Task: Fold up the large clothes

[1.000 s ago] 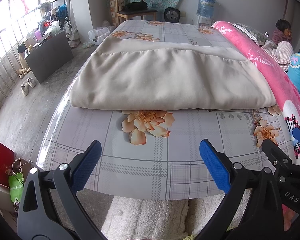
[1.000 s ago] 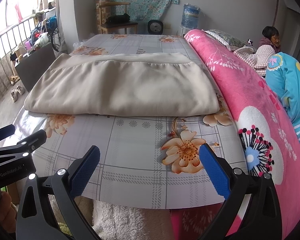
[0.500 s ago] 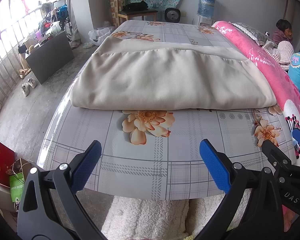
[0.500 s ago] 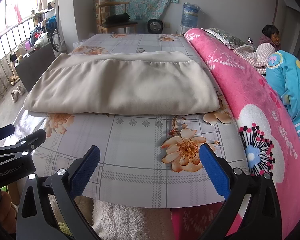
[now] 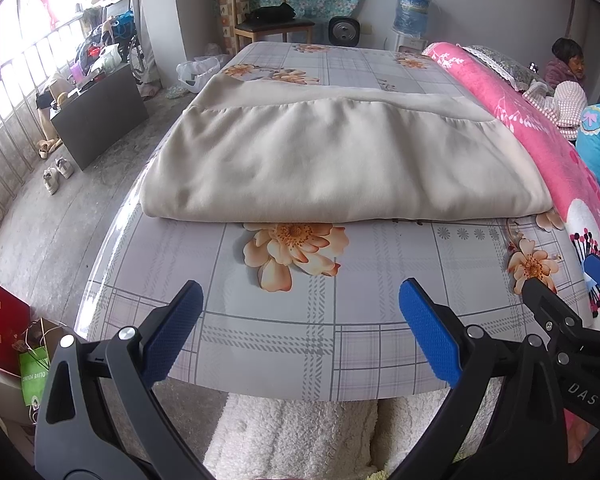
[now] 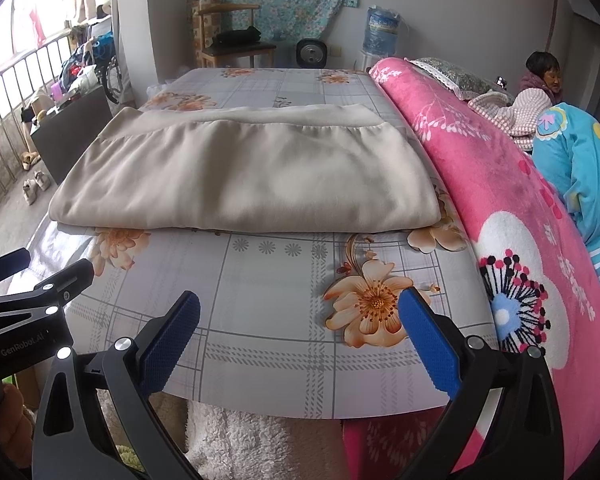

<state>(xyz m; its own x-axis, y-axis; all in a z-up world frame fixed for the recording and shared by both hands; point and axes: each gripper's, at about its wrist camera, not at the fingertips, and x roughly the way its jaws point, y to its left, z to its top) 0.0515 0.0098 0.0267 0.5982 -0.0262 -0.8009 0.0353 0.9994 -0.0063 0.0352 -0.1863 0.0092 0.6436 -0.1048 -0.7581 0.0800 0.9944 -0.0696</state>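
Note:
A large beige garment [image 5: 340, 160] [image 6: 248, 176] lies folded flat into a wide rectangle on the flowered grey checked table cover [image 5: 284, 320] [image 6: 268, 320]. Its thick folded edge faces me. My left gripper [image 5: 300, 332] hovers open over the near edge of the table, short of the garment, with nothing between its blue pads. My right gripper [image 6: 300, 336] is likewise open and empty, beside the left one and nearer the table's right side. In the left wrist view the right gripper's fingers [image 5: 556, 312] show at the right edge; the left gripper's fingers [image 6: 56, 284] show at the left of the right wrist view.
A pink flowered blanket [image 6: 500, 208] runs along the table's right side, with a blue garment [image 6: 580, 160] and a seated person [image 6: 540, 80] beyond. A dark cabinet [image 5: 100, 112], shoes and bags [image 5: 8, 332] stand on the floor at left. A chair [image 5: 268, 20] and water bottle stand at the back.
Almost nothing differs. Both grippers stay open over the near table edge, with only a slight drift of the views. The garment has not moved.

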